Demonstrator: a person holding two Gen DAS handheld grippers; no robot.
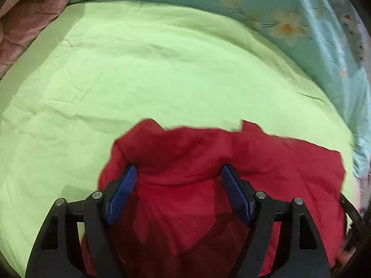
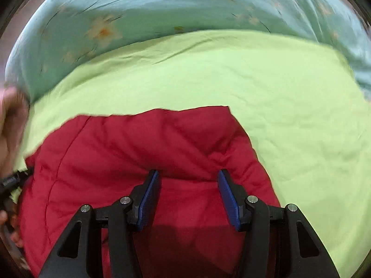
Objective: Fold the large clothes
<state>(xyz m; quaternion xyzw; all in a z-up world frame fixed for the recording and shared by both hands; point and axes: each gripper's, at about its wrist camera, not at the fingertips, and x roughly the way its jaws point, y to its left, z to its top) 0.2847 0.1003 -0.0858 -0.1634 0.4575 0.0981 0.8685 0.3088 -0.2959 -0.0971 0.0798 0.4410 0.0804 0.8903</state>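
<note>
A red quilted garment (image 1: 208,153) lies bunched on a lime-green sheet (image 1: 139,69). My left gripper (image 1: 178,171) is open, its blue pads (image 1: 123,192) wide apart, with a fold of the red fabric lying between them. In the right wrist view the same red garment (image 2: 129,146) spreads over the green sheet (image 2: 289,106). My right gripper (image 2: 189,176) is open too, its blue pads (image 2: 228,197) straddling a raised ridge of the fabric. Neither gripper clamps the cloth.
A teal floral bedcover (image 1: 289,23) runs along the far side, also in the right wrist view (image 2: 139,7). A pink quilt (image 1: 27,18) sits at the far left. The other hand (image 2: 11,120) and its gripper show at the left edge.
</note>
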